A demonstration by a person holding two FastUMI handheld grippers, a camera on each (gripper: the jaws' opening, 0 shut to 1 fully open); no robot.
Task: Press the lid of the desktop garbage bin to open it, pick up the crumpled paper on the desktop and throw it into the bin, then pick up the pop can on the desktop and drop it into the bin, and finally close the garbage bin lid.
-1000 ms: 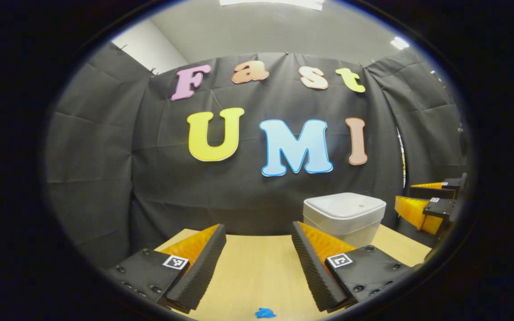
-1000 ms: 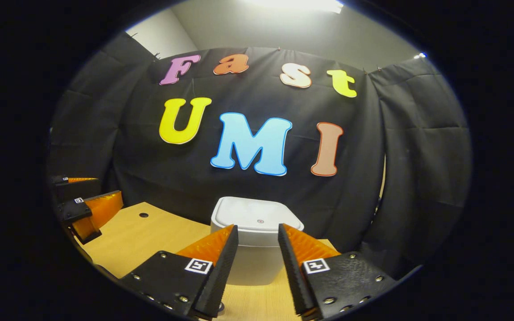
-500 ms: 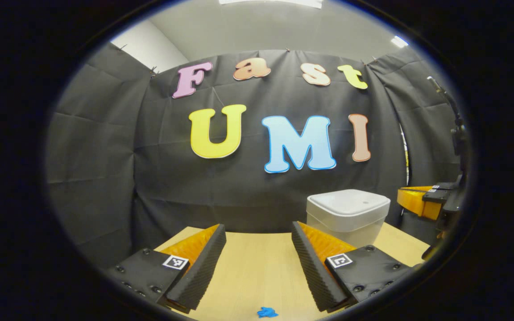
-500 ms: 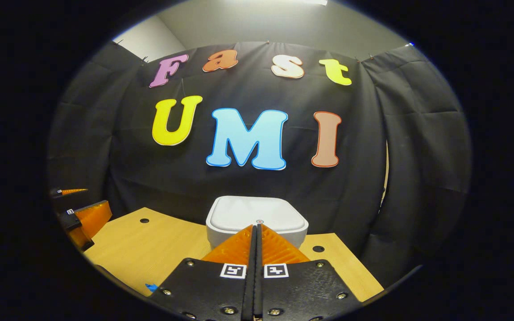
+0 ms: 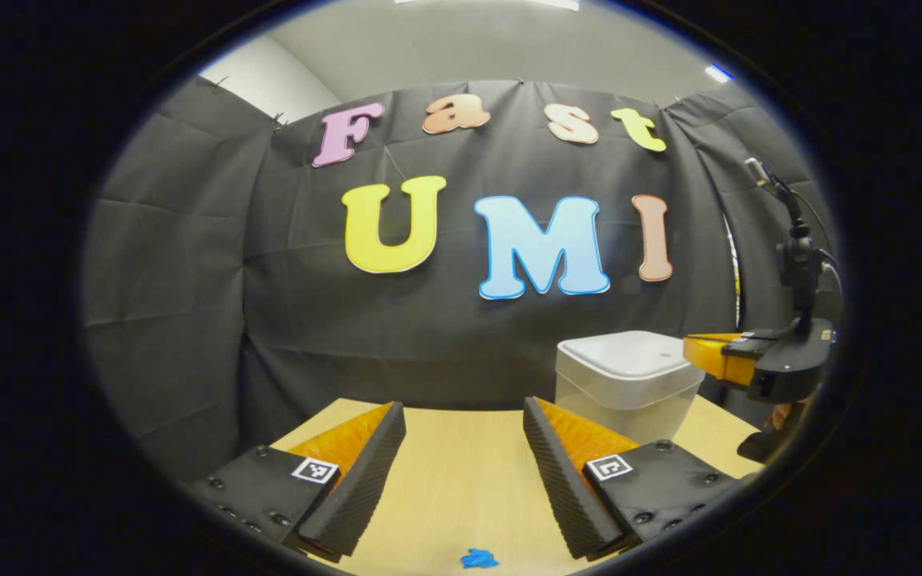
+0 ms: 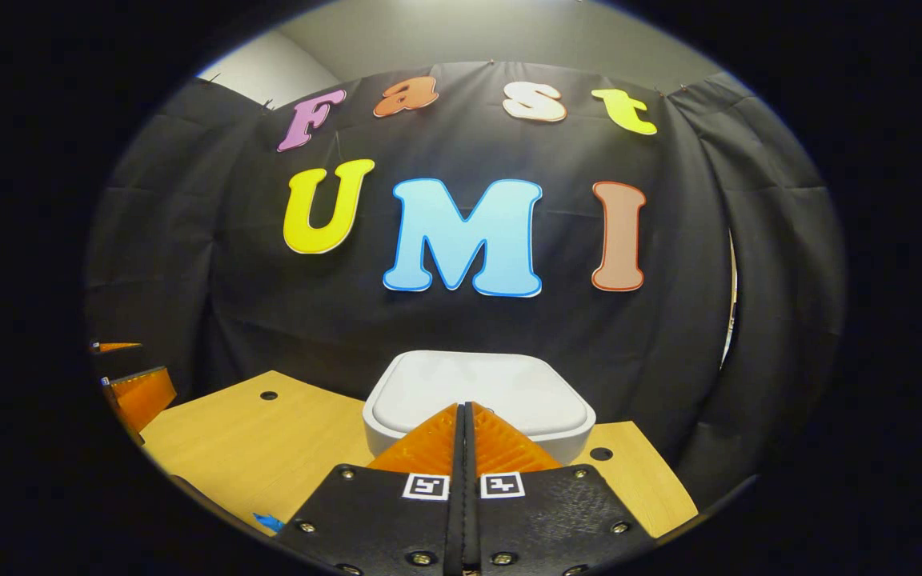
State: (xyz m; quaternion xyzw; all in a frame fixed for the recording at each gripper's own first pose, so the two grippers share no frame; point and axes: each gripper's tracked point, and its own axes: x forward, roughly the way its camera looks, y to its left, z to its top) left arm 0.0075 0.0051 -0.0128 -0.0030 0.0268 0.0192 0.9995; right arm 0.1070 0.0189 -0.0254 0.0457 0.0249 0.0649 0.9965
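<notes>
The tabletop (image 6: pixel 269 448) is stretching pale and wood-grained under both views, with two small round holes showing in it in the right gripper view. The garbage bin (image 6: pixel 479 400) is sitting at the far edge of it, just before the black cloth wall. It is looking like a pale grey-white, square tub with rounded corners (its lid (image 5: pixel 629 356) is lying flat and closed, slightly recessed inside a raised rim). In the left gripper view the bin (image 5: pixel 625 384) is standing to the right, its lower body partly hidden behind a finger.

The right hand-held gripper (image 6: pixel 465 408) is hovering over the lid's near edge with its fingers pressed together; whether the tips are touching the lid is hard to make out. Seen from the side (image 5: pixel 697 352), it is reaching in at lid height. The left hand-held gripper (image 5: pixel 465 424) is hanging spread wide over bare tabletop, holding nothing.

A small blue scrap (image 5: pixel 477 558) is lying near the front edge, cut off and too small to identify.
</notes>
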